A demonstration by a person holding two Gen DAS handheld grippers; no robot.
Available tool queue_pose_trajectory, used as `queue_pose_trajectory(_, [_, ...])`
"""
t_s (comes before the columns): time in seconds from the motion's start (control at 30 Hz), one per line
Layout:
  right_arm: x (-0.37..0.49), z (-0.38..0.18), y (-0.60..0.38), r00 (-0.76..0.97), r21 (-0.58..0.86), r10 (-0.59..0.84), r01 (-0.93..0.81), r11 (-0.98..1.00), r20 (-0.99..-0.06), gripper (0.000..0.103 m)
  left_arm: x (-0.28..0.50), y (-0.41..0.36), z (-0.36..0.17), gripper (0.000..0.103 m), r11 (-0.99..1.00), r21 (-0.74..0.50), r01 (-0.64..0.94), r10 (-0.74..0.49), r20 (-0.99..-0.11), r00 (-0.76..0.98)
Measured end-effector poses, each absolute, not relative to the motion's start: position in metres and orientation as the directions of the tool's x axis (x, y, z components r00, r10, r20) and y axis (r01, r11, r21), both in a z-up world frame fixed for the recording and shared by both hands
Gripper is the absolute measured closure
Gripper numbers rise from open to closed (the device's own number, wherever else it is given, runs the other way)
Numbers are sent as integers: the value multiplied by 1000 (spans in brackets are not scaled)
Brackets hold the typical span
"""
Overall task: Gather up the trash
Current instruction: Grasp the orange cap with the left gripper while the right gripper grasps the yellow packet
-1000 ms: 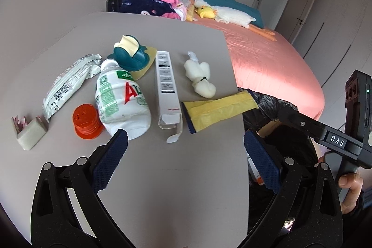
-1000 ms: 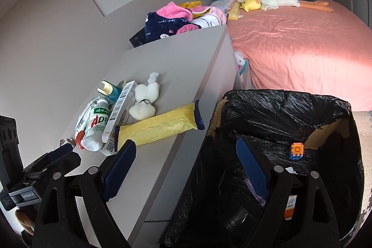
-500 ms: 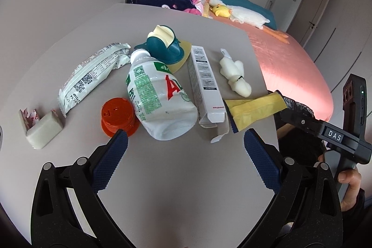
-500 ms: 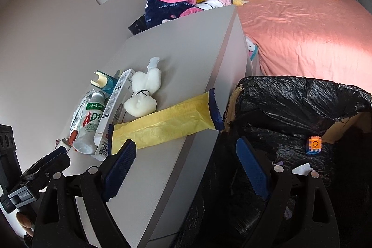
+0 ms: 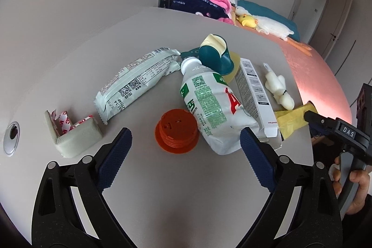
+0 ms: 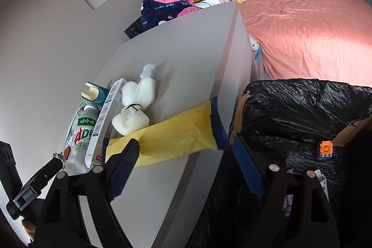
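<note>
Both claws are narrowing with nothing gripped, and the left gripper, straddling orange cap and bottle, may pinch both, while the right gripper could nudge the overhanging yellow wrapper off the desk.

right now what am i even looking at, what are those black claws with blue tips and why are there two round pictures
No robot here: a person carries a hand-held gripper in each hand, each with a fisheye camera looking along its two blue-padded fingers. One picture looks from the left hand-held gripper, the other from the right hand-held gripper. Both are closing but hold nothing yet.

On the grey tabletop lies trash: a white drink bottle on its side, its orange cap, a pale snack wrapper, a long white carton, white foam and a yellow wrapper, which sits between the right gripper's fingers. Beside the table stands a black bin bag.
</note>
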State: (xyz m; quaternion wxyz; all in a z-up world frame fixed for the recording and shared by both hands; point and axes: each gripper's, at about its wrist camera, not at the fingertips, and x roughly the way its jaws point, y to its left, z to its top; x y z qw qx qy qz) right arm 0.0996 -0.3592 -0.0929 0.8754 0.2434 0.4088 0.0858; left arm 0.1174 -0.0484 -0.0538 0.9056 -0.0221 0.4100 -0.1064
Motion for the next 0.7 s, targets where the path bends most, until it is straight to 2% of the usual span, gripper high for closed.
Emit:
queue_pose_trajectory(0.03, [101, -93, -358, 652, 495, 350, 45, 868, -673, 36, 118, -49, -55, 14, 976, -126, 177, -212, -738, 640])
queue_pose_trajectory(0.1, [102, -92, -358, 654, 492, 350, 39, 869, -671, 43, 119, -50, -56, 15, 976, -119, 182, -209, -742, 636])
queue_pose_trajectory(0.3, [105, -88, -358, 670, 524, 370, 33, 851, -644, 43, 121, -49, -60, 15, 975, -120, 188, -213, -750, 626])
queue_pose_trajectory(0.7, [117, -73, -338, 667, 446, 315, 28, 895, -675, 41, 135, -53, -64, 17, 970, -99, 223, -218, -759, 613])
